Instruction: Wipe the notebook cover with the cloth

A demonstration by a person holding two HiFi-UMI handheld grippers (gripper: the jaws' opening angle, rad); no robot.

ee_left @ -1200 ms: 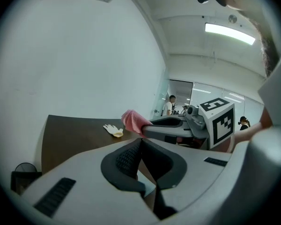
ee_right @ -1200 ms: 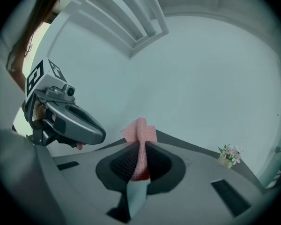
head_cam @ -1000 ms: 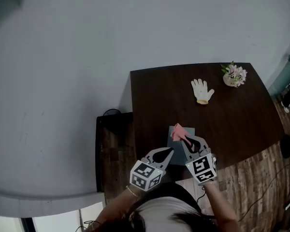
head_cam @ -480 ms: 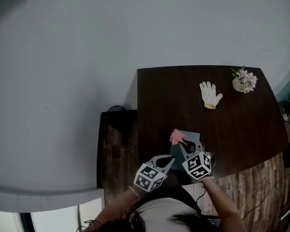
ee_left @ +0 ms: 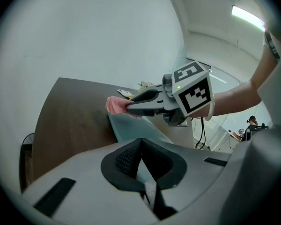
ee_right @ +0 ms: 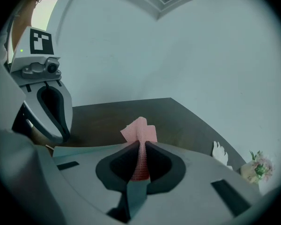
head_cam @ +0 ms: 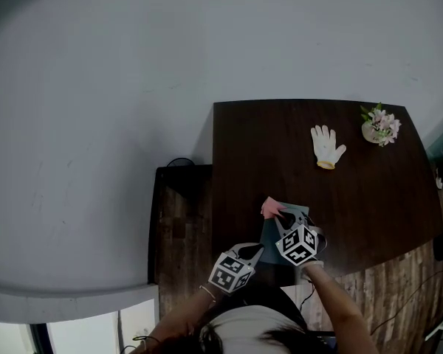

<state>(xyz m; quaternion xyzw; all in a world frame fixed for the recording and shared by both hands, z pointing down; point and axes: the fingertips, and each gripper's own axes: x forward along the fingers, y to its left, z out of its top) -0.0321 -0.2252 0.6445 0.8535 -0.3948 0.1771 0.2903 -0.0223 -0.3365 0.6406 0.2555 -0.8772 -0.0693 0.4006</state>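
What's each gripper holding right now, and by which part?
The right gripper pinches the pink cloth by a bunched fold, its free end sticking out past the jaws. The left gripper appears shut on the near edge of the notebook.

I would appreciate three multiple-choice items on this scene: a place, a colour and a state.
1. Where does the white glove lie? A on a shelf; B on the table near the flowers; C on the floor.
2. What colour is the cloth? A blue; B yellow; C pink.
3. How is the right claw? A shut on the cloth; B open, empty; C shut on the glove.
Key: B, it rests on dark wood by the flowers; C, its folds are pink; A, cloth sits pinched between the jaws.
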